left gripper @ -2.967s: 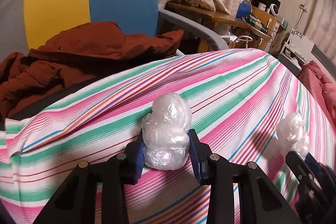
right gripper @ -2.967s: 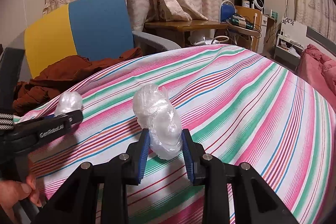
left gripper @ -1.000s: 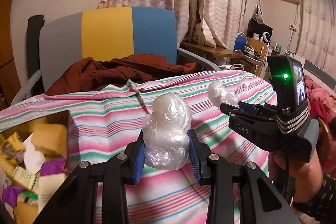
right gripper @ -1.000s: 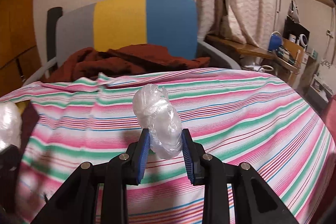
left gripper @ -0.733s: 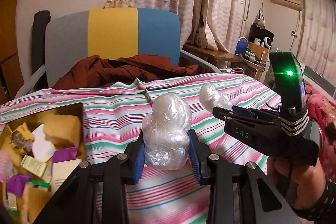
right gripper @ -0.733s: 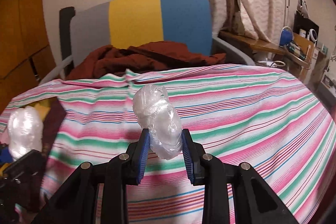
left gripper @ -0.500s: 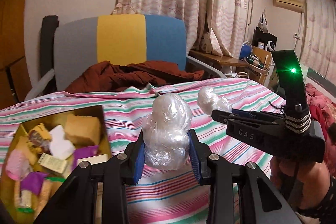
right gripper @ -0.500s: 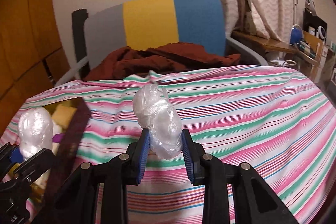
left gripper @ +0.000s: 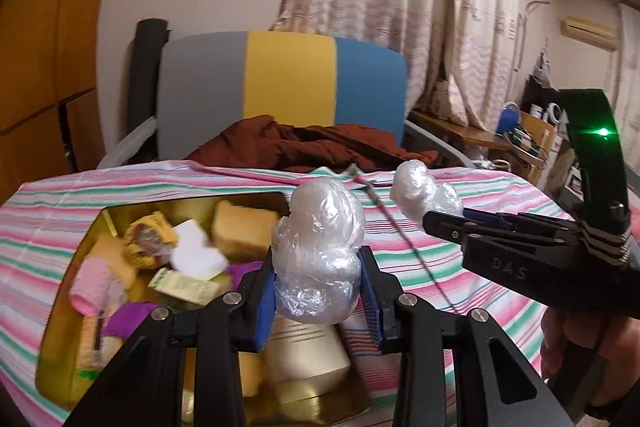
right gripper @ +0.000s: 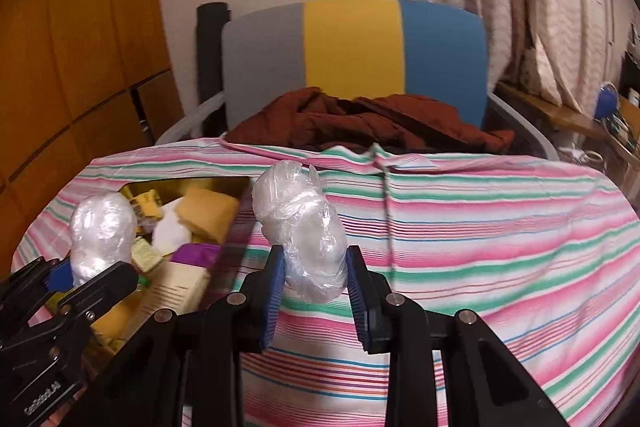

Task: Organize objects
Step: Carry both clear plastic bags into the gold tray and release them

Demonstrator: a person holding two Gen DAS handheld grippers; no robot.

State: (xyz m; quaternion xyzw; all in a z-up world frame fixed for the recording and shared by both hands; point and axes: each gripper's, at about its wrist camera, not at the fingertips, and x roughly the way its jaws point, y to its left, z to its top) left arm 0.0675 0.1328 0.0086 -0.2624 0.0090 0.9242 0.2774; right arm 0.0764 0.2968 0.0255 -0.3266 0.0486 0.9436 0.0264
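Over the striped cloth we had both grippers up in the air, each one pinching its own plastic-wrapped wad. Our left gripper had its blue pads squeezed onto the bigger wad, a lumpy white bundle in crinkly film that stuck up well above the fingers. Below and behind it sat the gold tin, open and full of stuff: a tan sponge, a white foam block, yellow packets, something pink, a purple bit and a cream box. So from that camera the left wad hung right at the tin's near right edge, over the cream box. Our right gripper was clamped on the second wad, which leaned to the left out of its pads. In its view that wad sat over the cloth just right of the tin, not over it. The left camera showed the right gripper coming in from the right with a hand under it and a green light on top, its wad poking out past the tip. We couldn't tell how high either wad was above the cloth. Behind the table stood a chair in grey, yellow and blue with a rust-brown jacket dumped on the seat, and curtains beyond.
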